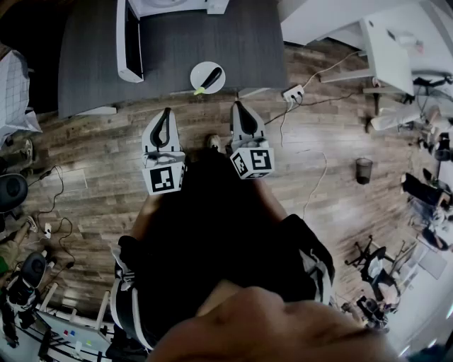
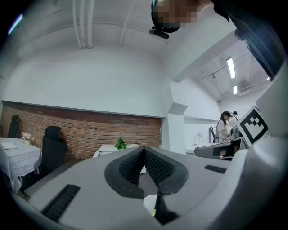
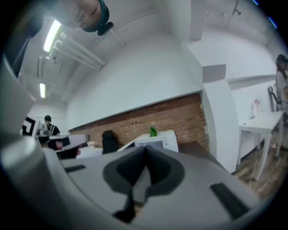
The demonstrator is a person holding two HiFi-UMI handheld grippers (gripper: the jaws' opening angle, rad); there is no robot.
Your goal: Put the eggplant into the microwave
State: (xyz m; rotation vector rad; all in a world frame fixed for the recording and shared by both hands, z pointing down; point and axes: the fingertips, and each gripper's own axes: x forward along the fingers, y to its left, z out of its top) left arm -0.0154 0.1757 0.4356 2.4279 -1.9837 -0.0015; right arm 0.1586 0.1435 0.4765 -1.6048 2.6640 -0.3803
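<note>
The eggplant [image 1: 210,76] is left lying on the white plate [image 1: 196,74] at the front edge of the grey table [image 1: 212,35], just right of the microwave [image 1: 129,42], whose door appears to stand open for loading. The left gripper [image 1: 166,112] and right gripper [image 1: 236,106] are held level, short of the table, with jaws pressed together on nothing (a resting pose, by the look of it), so the pickup is judged not yet begun.

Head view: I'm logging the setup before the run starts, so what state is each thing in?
Microwave: door open.
Eggplant: lying on the plate, untouched.
Plate: holding the eggplant.
Left hand-held gripper: shut, empty.
Right hand-held gripper: shut, empty.
</note>
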